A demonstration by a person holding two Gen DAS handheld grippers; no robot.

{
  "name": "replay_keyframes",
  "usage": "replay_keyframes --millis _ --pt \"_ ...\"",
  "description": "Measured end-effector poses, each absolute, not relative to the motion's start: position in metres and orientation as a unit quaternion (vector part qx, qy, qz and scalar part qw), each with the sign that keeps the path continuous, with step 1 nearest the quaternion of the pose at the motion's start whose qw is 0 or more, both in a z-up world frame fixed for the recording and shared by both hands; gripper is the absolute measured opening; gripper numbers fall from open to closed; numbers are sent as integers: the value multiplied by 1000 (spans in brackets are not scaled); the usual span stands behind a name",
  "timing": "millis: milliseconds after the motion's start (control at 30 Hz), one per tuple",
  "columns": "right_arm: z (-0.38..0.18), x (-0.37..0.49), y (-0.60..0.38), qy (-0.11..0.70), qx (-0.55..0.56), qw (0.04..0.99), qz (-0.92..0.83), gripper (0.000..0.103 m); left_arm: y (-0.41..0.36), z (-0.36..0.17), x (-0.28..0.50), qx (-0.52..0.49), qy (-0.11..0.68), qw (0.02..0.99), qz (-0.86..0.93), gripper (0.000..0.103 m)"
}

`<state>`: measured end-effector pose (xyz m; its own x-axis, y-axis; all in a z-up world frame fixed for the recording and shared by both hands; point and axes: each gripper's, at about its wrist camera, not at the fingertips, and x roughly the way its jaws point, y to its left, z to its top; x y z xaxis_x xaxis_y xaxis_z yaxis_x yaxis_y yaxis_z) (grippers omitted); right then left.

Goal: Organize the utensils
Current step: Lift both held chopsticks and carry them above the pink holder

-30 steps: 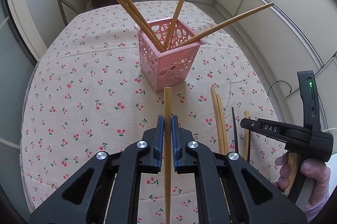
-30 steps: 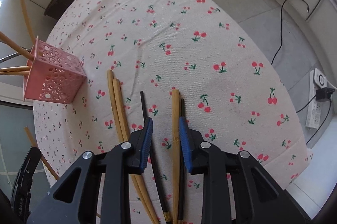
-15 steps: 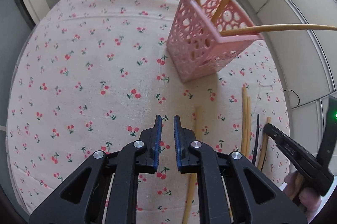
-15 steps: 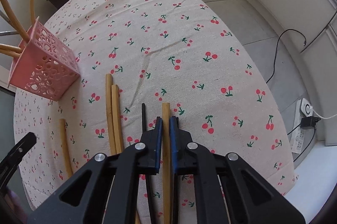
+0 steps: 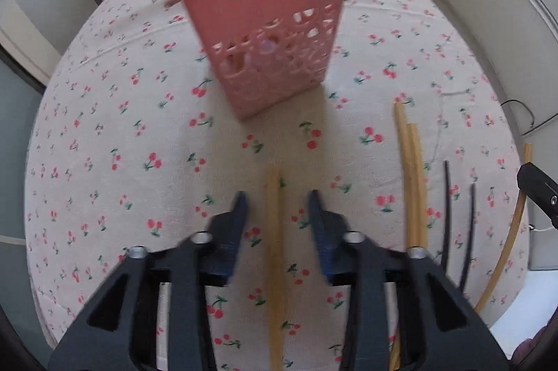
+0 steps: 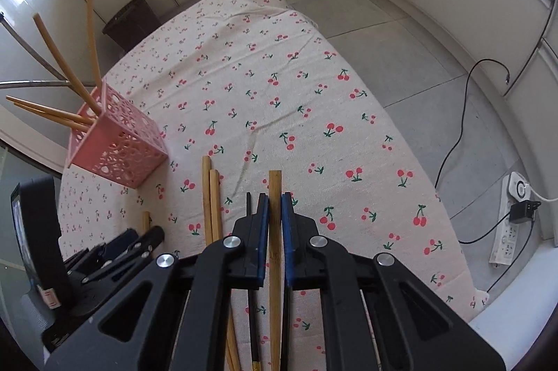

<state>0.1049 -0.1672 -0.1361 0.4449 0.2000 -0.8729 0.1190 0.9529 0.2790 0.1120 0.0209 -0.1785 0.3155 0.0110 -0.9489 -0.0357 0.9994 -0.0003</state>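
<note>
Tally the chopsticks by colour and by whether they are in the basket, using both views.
Bamboo chopsticks in the pink basket: 4
Loose bamboo chopsticks: 4, one gripped by the right hand-held gripper
Black chopsticks: 2
Total: 10

Materials and finishes

Matt perforated pink plastic basket (image 5: 265,32); smooth bamboo chopsticks (image 5: 413,182); woven cherry-print tablecloth (image 6: 314,112); black plastic gripper fingers (image 6: 348,294).
</note>
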Motion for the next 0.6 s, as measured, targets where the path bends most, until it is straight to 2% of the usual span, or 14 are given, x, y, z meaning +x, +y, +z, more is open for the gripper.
replay_keyframes --millis 33,200,367,600 --pt "-133 104 -170 520 155 840 26 8 19 -177 111 -10 584 811 11 7" --pt "-116 99 -176 495 176 850 43 8 27 -166 102 -53 558 827 -35 6" --pt "-97 91 -169 472 177 861 62 8 42 -117 80 -103 497 856 -97 6" --pt "-66 70 -163 436 170 880 84 8 51 -70 51 -82 445 885 -112 6"
